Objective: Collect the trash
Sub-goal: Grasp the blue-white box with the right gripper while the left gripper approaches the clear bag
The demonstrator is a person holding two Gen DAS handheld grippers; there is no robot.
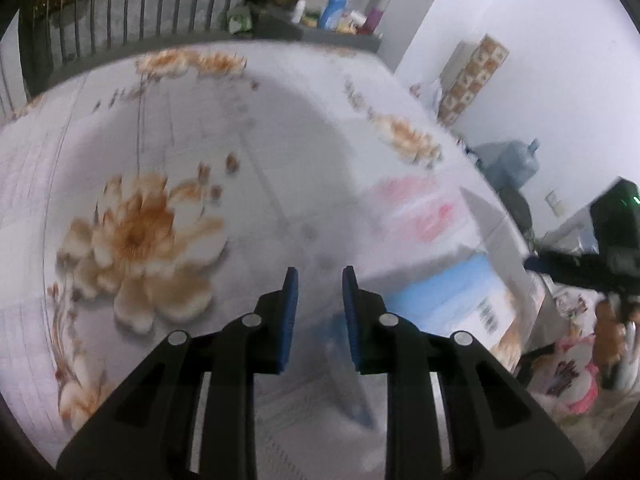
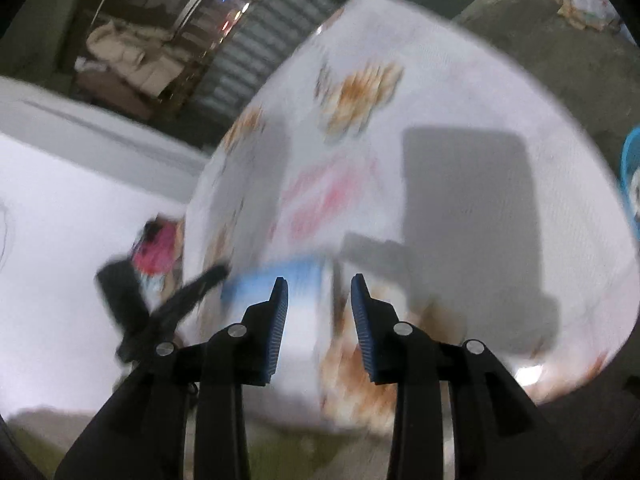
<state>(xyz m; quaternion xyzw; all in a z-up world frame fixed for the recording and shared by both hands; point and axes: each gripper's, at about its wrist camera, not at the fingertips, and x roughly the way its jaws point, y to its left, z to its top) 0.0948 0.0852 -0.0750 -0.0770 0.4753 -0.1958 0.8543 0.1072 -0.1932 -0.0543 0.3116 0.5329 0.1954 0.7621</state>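
Both views are blurred by motion. A round table with a white flowered cloth fills the left wrist view and also shows in the right wrist view. A white and red wrapper and a blue and white packet lie near the table's right edge. In the right wrist view the red wrapper lies mid-table and the blue packet is just beyond the fingertips. My left gripper is open and empty above the cloth. My right gripper is open and empty above the table's near edge. The other gripper shows at each view's side.
A metal railing and a cluttered shelf with bottles stand behind the table. A large water jug and a patterned box stand by the white wall. A blue basket rim shows at the right wrist view's right edge.
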